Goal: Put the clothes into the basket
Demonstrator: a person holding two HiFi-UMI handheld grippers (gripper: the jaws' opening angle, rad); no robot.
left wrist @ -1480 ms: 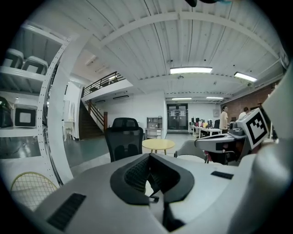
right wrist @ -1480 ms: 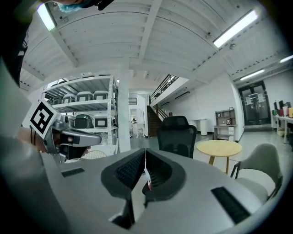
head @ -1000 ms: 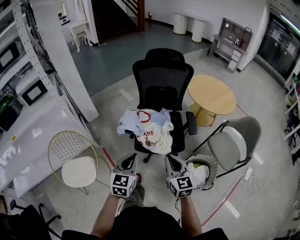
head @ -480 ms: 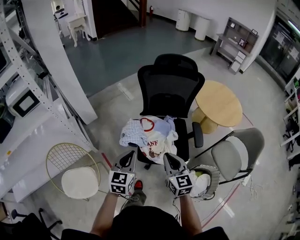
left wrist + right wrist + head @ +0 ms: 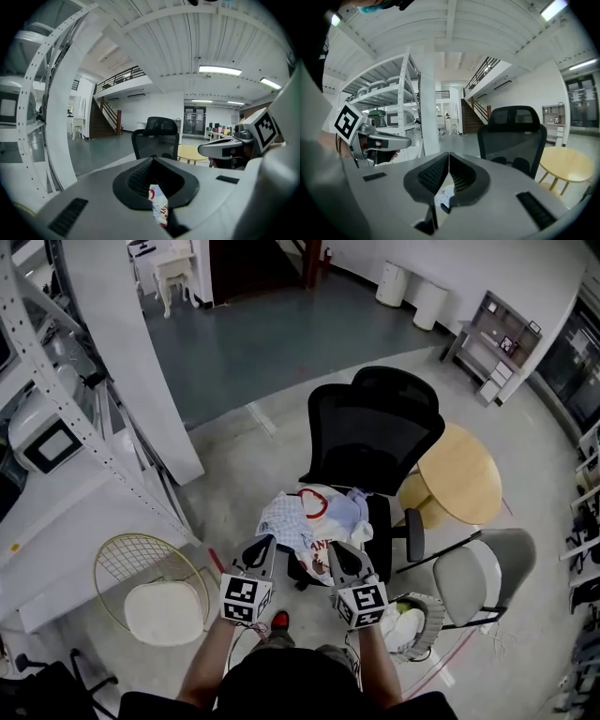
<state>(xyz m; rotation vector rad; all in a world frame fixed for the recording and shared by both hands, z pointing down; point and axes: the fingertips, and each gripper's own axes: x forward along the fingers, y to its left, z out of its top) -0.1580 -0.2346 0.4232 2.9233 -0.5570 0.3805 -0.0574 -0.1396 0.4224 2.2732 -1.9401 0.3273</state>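
- Two tongs are out in front of the person, side by side and pointing at the clothes [image 5: 314, 518].
- Left tongs [image 5: 265, 542]: its own view shows the jaws closed tip to tip [image 5: 152, 159] with nothing gripped. You just see a bit of the clothes [image 5: 159, 206] through the slot behind the tips.
- Right tongs [image 5: 335, 547]: same deal, jaws pressed together [image 5: 448, 154] and empty, with a scrap of the clothes [image 5: 443, 199] showing past them.
- The clothes are a messy pile on the seat of the black office chair [image 5: 375, 437]. There's a white tee with red print, something light blue and something checked. From the head view, both sets of tips sit near the front edge of the pile; can't tell if they touch it.
- The basket [image 5: 433, 607] is on the floor by the person's right side, just beside the grey chair [image 5: 478, 573]. It already has something white and something greenish inside.
- Round table [image 5: 464, 474] is behind the grey chair, to the right of the office chair.
- Wire chair [image 5: 155, 582] with a white cushion is off to the left, next to the rack [image 5: 56, 381].
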